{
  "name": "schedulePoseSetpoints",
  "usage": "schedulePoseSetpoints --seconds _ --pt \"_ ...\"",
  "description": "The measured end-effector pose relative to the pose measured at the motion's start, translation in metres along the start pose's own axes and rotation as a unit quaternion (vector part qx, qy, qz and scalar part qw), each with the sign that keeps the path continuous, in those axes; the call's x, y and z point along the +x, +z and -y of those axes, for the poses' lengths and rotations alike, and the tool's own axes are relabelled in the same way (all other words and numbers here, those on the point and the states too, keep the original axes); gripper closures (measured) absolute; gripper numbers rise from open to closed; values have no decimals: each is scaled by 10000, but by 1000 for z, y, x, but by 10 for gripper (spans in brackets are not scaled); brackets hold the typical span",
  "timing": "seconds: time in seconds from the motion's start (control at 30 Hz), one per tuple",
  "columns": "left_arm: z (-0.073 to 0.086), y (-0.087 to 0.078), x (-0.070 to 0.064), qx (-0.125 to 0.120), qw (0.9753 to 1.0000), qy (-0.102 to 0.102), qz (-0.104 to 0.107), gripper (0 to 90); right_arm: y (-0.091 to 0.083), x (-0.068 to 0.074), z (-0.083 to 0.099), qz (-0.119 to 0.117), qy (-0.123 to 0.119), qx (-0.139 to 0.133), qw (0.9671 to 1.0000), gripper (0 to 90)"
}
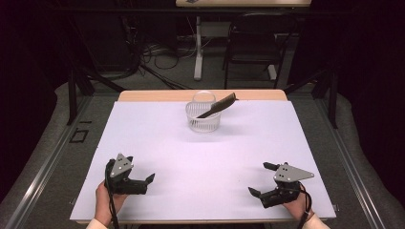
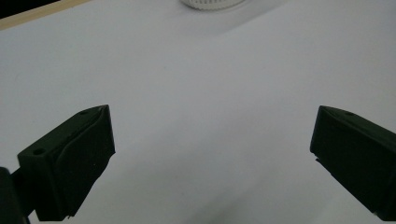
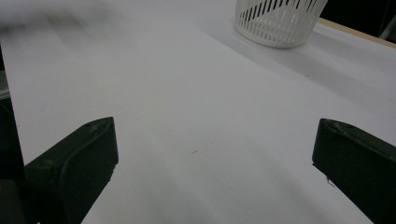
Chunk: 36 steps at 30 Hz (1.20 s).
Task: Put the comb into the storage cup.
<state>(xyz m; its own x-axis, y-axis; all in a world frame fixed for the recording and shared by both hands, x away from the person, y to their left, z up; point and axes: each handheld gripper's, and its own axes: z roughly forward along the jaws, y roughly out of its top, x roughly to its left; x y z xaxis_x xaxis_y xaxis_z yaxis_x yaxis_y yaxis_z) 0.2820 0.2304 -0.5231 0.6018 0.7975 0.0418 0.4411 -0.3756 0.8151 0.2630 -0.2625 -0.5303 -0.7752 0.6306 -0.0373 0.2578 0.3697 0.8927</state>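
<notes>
A white slotted basket [image 1: 204, 118] stands at the far middle of the white table cover [image 1: 205, 157]. A dark flat comb-like piece [image 1: 218, 105] leans in it, its end sticking out over the right rim. My left gripper [image 1: 146, 183] rests near the front left, held by a hand, open with nothing between its jaws. My right gripper [image 1: 258, 178] sits near the front right, also open and empty. In the left gripper view the gripper [image 2: 212, 140] has only the basket's base [image 2: 210, 3] at the top edge. From the right gripper [image 3: 215, 149] the basket [image 3: 278, 21] appears at the upper right.
The table's wooden edge [image 1: 200, 95] runs behind the basket. Beyond it on the dark floor are a black chair [image 1: 253, 43], a white table leg [image 1: 197, 47] and loose cables [image 1: 157, 52]. White cover lies between both grippers and the basket.
</notes>
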Motion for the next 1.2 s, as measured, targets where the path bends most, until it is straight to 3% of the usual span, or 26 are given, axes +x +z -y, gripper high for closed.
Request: schedulePoseSetpoints --seconds 0.3,0.57,0.63,0.77,1.2 --pt "13 -6 -5 -38 10000 -25 -3 0 0 0 1 -29 2 1 10000 0" --pt "20 -9 -12 -168 9998 112 28 0 1 0 1 -56 14 30 10000 0" --pt "22 -8 -12 -169 9998 44 76 0 1 0 1 -65 16 33 10000 0" --pt "22 -7 -13 -175 9996 202 39 0 1 0 1 -87 18 37 10000 0" --pt "21 -4 -11 -85 9998 143 112 0 0 -1 2 -93 29 44 9999 0"
